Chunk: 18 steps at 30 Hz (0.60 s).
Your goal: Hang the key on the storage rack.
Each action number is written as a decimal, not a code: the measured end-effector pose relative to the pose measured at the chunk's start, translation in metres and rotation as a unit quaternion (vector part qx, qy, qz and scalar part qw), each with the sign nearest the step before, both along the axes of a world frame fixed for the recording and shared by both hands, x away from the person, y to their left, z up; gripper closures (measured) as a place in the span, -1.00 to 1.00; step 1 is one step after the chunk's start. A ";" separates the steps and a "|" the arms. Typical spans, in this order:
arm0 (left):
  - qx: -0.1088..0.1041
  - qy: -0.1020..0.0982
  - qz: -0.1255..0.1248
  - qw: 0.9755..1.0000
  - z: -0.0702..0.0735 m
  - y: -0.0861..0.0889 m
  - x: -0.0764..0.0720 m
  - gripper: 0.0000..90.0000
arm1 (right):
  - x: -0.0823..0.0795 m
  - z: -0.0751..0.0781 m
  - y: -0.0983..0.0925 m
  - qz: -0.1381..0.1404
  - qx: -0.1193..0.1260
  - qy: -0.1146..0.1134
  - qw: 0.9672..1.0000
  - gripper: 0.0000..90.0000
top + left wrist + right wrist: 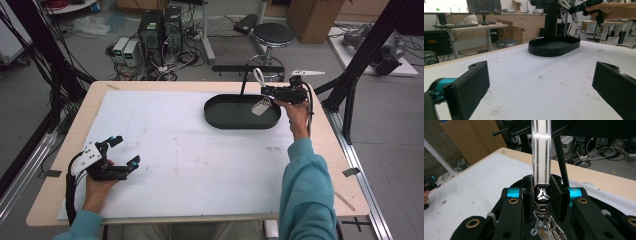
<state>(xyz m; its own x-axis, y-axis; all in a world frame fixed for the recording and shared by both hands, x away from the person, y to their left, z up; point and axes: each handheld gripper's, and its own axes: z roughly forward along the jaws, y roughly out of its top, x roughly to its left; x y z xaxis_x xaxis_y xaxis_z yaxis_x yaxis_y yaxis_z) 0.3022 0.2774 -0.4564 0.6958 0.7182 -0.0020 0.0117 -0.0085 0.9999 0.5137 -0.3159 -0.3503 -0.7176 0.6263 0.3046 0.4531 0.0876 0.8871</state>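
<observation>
My right gripper [265, 92] hovers over the far right end of a black oval tray [240, 126], shut on a white lanyard [258, 76]. In the right gripper view the jaws of the right gripper [541, 187] clamp the lanyard's white strap [541, 150] just above a black emblem clasp [542, 193], and a metal clip [544, 225] dangles below it. A pale tag [260, 107] hangs from the clip above the tray. My left gripper [117, 152] rests near the table's front left, open with nothing between its jaws. The left gripper view has the tray [549, 52] and tag [573, 26] far ahead.
A black stand [245, 75] with a horizontal bar rises behind the tray. A white mat [190, 150] covers most of the wooden table [350, 195]. Beyond the far edge are a round stool [273, 35], computer boxes [160, 27] and cables on the floor.
</observation>
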 end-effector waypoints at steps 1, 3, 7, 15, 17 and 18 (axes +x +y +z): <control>0.000 0.000 0.000 1.000 0.000 0.000 0.000 -0.96 | 0.000 0.000 0.000 -0.001 0.001 0.000 1.000 0.66; 0.000 0.000 0.000 1.000 0.000 0.000 0.000 -0.96 | 0.001 -0.001 -0.001 -0.003 -0.001 -0.001 1.000 0.66; 0.000 0.000 0.000 1.000 0.000 0.000 0.000 -0.96 | 0.002 -0.002 -0.002 -0.010 -0.004 0.001 1.000 0.66; -0.001 -0.001 -0.002 1.000 0.000 0.000 0.000 -0.96 | 0.006 -0.009 -0.005 -0.019 -0.002 0.006 1.000 0.66; -0.001 -0.001 -0.002 1.000 0.000 0.000 0.000 -0.96 | 0.006 -0.010 -0.006 -0.019 -0.001 0.008 1.000 0.66; -0.001 -0.001 -0.002 1.000 0.000 0.000 0.000 -0.96 | 0.007 -0.011 -0.005 -0.018 -0.001 0.008 1.000 0.66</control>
